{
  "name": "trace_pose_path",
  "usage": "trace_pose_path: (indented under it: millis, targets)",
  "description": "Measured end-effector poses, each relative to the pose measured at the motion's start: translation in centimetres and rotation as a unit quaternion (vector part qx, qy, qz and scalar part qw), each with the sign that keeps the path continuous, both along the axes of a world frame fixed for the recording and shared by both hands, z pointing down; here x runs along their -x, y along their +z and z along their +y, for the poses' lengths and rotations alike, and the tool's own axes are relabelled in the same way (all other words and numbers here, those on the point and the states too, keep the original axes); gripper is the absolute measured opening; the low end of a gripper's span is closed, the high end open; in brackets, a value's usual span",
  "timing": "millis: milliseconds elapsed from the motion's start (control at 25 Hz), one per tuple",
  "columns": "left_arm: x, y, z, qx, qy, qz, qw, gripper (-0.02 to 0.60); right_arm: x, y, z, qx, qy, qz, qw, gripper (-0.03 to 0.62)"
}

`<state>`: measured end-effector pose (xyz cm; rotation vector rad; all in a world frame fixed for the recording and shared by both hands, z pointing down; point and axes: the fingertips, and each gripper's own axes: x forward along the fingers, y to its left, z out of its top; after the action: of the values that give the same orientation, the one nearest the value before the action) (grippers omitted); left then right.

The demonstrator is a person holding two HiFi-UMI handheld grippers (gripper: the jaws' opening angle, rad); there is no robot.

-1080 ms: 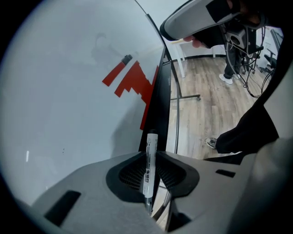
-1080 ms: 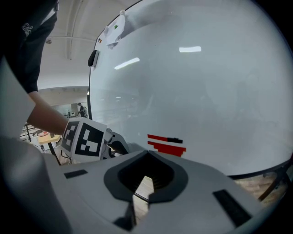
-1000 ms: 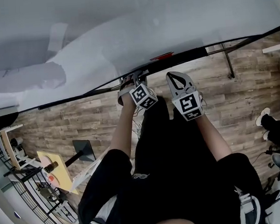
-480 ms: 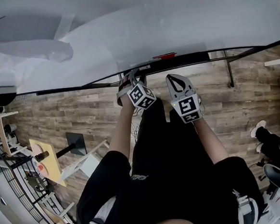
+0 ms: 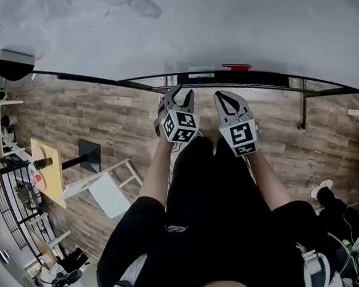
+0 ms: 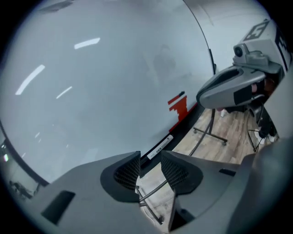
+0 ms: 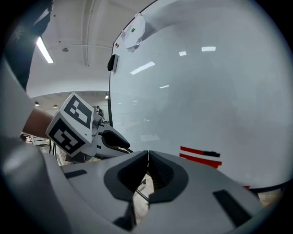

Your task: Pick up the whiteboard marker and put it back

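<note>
Red whiteboard marker (image 5: 238,67) with a black end lies flat along the lower edge of the whiteboard (image 5: 220,31), on the black ledge (image 5: 267,77) — not held by either gripper. In the right gripper view it sits ahead and to the right of the jaws, a red streak of reflection just under it. Right gripper (image 5: 224,99) is nearest, tip short of the ledge, apart from the marker; jaws pressed together, nothing in them. Left gripper (image 5: 180,96) is just beside it, also pointing at the board's bottom edge — jaws apart, have just been opening, only ledge and floor seen through the gap. Both are held out in front of the person's black-trousered legs (image 5: 214,193). Wood-plank floor (image 5: 103,121) below, board stand leg (image 5: 302,108) to the right, small wooden table (image 5: 49,175) far left.
</note>
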<state>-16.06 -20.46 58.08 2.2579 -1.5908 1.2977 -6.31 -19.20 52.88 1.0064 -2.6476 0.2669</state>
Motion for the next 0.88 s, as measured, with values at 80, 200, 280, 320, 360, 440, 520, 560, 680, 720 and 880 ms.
trace_pose_path:
  millis: [80,200,280,320,360,440,520,560,680,720,880]
  targets:
    - [1.2,-1.1,0.4,-0.018,-0.023,0.022,0.9993,0.131,1.5,-0.9,0.1,-0.008,-0.011,-0.008,1.0,0.003]
    - [2.9,-3.4,1.5,-0.062,-0.058,0.057,0.9948,0.061,3.8,-2.1,0.4,-0.021,-0.025,-0.014,0.999,0.003]
    - [3.8,-4.8,2.3,-0.09,-0.081,0.089,0.9887,0.034,5.2,-2.9,0.9,-0.03,-0.034,-0.014,0.999,0.003]
    - [4.3,-5.4,2.7,-0.101,-0.091,0.104,0.9852,0.028,5.8,-3.3,1.1,-0.034,-0.038,-0.015,0.999,0.003]
    - [4.8,-6.0,3.1,-0.111,-0.101,0.116,0.9819,0.024,6.5,-3.9,1.4,-0.039,-0.04,-0.018,0.998,0.003]
    - [6.1,-7.2,4.1,-0.127,-0.119,0.135,0.9753,0.016,7.9,-4.9,2.0,-0.046,-0.044,-0.024,0.998,0.003]
    - [7.4,-8.4,5.2,-0.14,-0.139,0.155,0.968,0.01,9.3,-5.9,2.8,-0.05,-0.048,-0.031,0.997,0.003]
    - [7.9,-9.0,5.8,-0.145,-0.147,0.166,0.9643,0.008,10.0,-6.3,3.2,-0.051,-0.05,-0.034,0.997,0.003]
    - [9.0,-10.3,7.6,-0.16,-0.163,0.192,0.9544,0.006,11.7,-7.3,4.3,-0.062,-0.054,-0.039,0.996,0.003]
    - [9.4,-10.7,8.2,-0.166,-0.169,0.198,0.9511,0.006,12.1,-7.7,4.6,-0.067,-0.055,-0.039,0.995,0.003]
    - [10.2,-12.1,10.3,-0.183,-0.188,0.225,0.9384,0.006,12.8,-8.7,5.9,-0.076,-0.047,-0.05,0.995,0.003]
